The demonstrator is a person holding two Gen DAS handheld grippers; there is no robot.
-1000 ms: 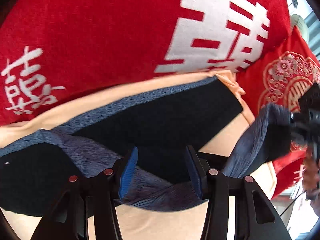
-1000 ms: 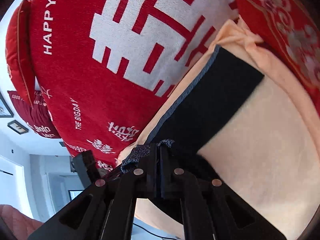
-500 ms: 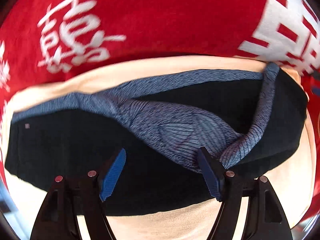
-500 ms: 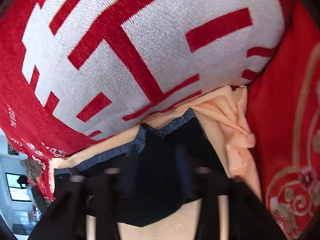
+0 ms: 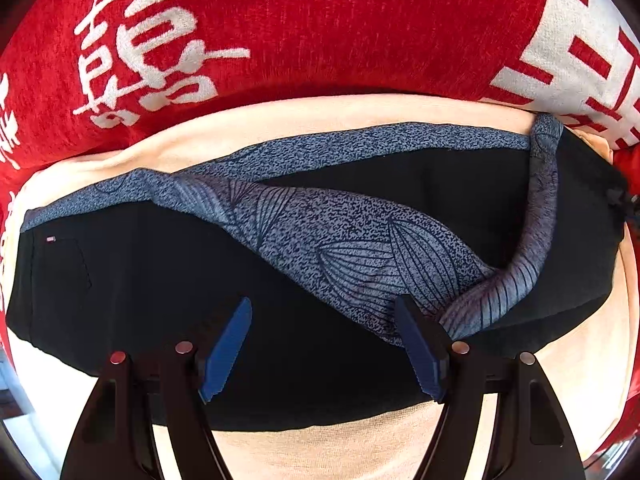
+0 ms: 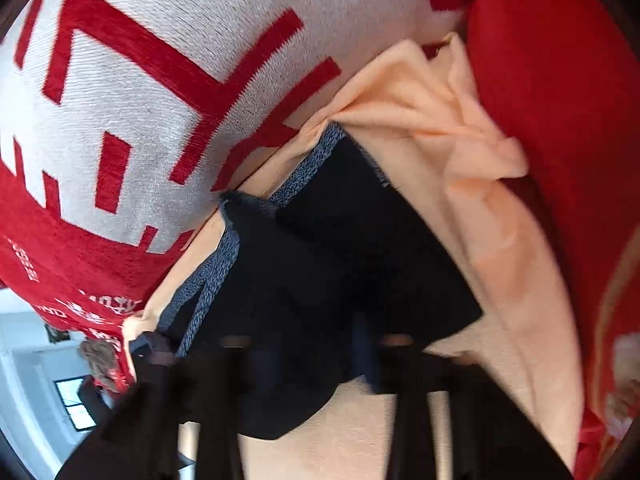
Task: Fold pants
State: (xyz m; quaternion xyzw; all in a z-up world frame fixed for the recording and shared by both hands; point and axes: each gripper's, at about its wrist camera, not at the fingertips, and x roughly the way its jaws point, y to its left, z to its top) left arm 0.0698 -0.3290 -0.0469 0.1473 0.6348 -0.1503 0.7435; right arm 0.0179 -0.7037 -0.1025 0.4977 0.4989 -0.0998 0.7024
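Behind everything we see a big red woven blanket with white lettering [image 5: 280, 32], draped as a backdrop; below it a peach-coloured fleece sheet [image 5: 320, 112] is spread flat, presumably to give us a soft folding surface; on that sheet lie the black pants with a blue-grey leaf-printed lining [image 5: 320, 248], stretched sideways, one flap turned over so the lining shows, which suggests a fold is partly made; our left gripper [image 5: 324, 344] hovers above the near edge, its blue-padded fingers spread apart and holding nothing; our right gripper [image 6: 320, 360] is blurred at the pants' end, fingers apparently apart, gripping no cloth.
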